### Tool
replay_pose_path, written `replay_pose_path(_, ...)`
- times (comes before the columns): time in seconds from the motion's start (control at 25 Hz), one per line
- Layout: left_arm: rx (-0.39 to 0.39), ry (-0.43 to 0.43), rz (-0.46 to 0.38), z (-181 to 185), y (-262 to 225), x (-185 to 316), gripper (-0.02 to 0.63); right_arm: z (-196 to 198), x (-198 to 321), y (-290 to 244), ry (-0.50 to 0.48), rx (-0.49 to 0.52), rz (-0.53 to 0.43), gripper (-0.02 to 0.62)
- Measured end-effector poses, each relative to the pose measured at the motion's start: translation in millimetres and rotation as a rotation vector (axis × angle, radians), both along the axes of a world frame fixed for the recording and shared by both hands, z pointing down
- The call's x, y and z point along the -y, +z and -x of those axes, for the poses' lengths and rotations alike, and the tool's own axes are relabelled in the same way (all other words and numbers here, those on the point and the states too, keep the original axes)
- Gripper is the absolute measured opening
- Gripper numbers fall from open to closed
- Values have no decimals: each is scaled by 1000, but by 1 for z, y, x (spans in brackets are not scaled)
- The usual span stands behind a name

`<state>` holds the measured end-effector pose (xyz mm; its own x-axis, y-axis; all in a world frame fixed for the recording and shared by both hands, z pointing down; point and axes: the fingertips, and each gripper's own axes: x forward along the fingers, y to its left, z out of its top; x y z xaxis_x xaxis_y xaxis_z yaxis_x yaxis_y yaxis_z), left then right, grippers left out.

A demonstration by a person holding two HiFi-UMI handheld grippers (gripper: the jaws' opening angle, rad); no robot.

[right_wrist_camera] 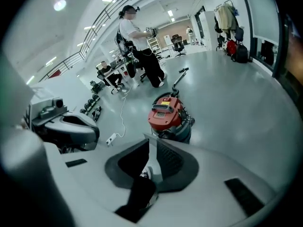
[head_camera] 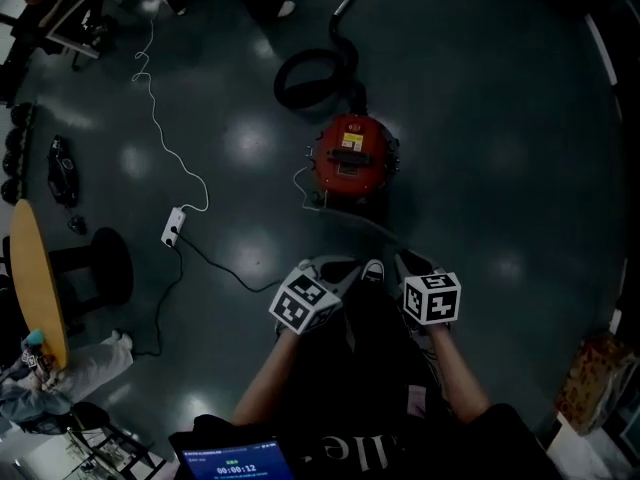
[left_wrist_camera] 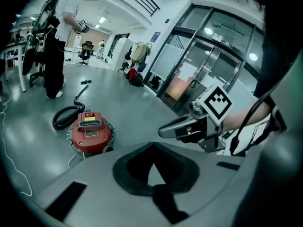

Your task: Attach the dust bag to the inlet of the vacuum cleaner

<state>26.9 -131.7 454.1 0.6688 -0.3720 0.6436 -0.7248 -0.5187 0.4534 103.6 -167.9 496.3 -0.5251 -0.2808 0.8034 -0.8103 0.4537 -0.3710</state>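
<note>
The red vacuum cleaner (head_camera: 350, 156) stands on the dark floor ahead of my feet, its black hose (head_camera: 310, 73) coiled behind it. It also shows in the left gripper view (left_wrist_camera: 91, 132) and the right gripper view (right_wrist_camera: 165, 115). No dust bag shows in any view. Both grippers are held up side by side above my legs, well short of the vacuum. My left gripper (head_camera: 328, 271) (left_wrist_camera: 152, 167) is shut with nothing in it. My right gripper (head_camera: 413, 265) (right_wrist_camera: 152, 162) has a narrow gap between its jaws, and only floor and a shoe show through it.
A white power strip (head_camera: 173, 226) with trailing cables lies on the floor to the left. A round wooden table (head_camera: 35, 278) and a black stool (head_camera: 100, 263) stand at the far left. Another person (right_wrist_camera: 139, 46) stands beyond the vacuum. Glass doors (left_wrist_camera: 203, 65) line the hall.
</note>
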Motion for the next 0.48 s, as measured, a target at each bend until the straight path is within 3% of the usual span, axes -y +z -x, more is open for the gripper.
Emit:
replay_pose_path(0.12, -34, 4, 16, 4, -25, -28, 5, 4, -12, -22, 19, 37, 17, 58)
replay_pose_path(0.32, -17, -21, -83, 32, -57, -75, 5, 17, -45, -50, 50, 54, 16, 58)
replay_pose_path(0.48, 0, -8, -103, 64, -69, -122, 5, 41, -83, -73, 76, 59, -22, 58)
